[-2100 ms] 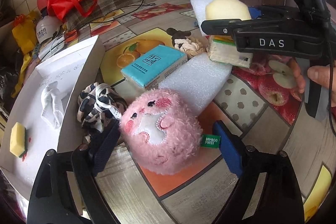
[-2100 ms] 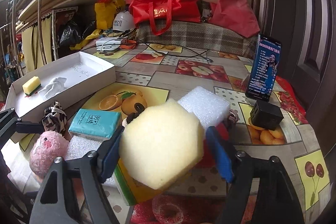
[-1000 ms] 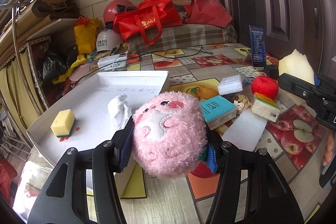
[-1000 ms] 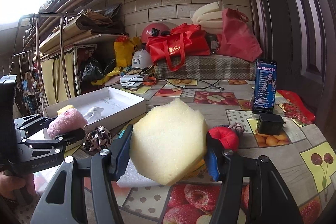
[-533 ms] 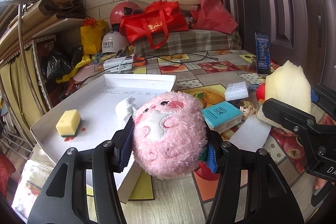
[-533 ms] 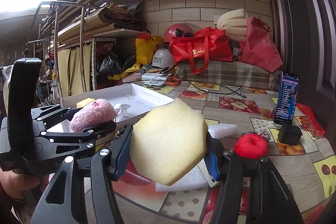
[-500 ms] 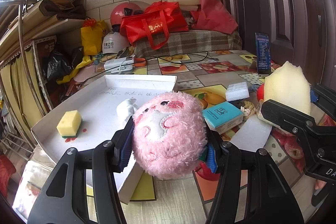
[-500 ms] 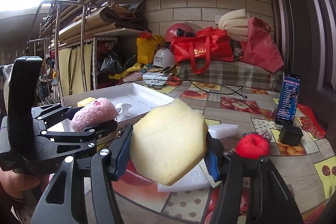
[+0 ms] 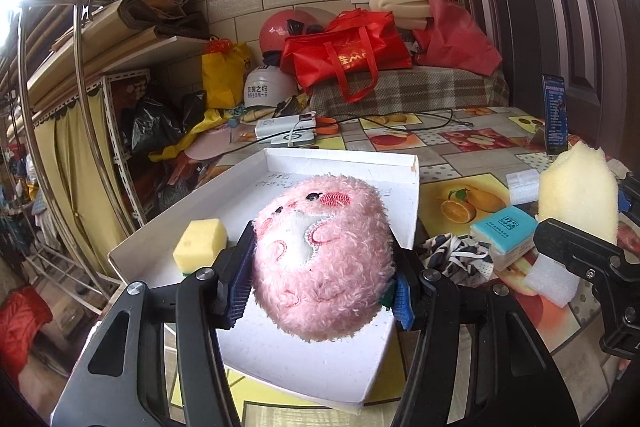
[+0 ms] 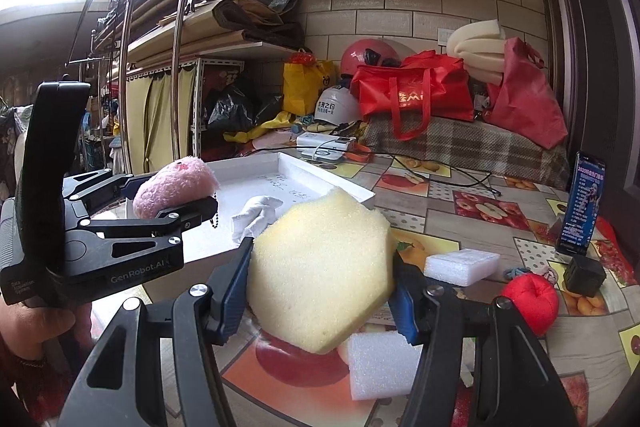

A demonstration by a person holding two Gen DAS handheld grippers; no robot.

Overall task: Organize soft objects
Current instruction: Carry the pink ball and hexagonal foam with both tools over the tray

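My left gripper [image 9: 320, 283] is shut on a pink plush toy [image 9: 322, 259] and holds it above the near part of the white box [image 9: 340, 163]. A yellow sponge [image 9: 200, 241] lies in the box; a white cloth [image 10: 256, 217] lies there too. My right gripper [image 10: 320, 295] is shut on a yellow hexagonal foam sponge [image 10: 320, 273], held above the table right of the box. It also shows in the left wrist view [image 9: 576, 195]. The left gripper and plush [image 10: 176, 187] show at the left of the right wrist view.
On the fruit-print table lie a teal tissue pack [image 9: 504, 231], a black-and-white scrunchie [image 9: 452, 255], white foam blocks [image 10: 460, 265], a red apple-shaped cushion [image 10: 530, 297], a black cube [image 10: 584, 275] and a standing phone [image 10: 584, 203]. Bags and helmets sit behind.
My left gripper has carried the plush leftward over the white box. My right gripper with the foam sponge has drifted slightly left, toward the box.
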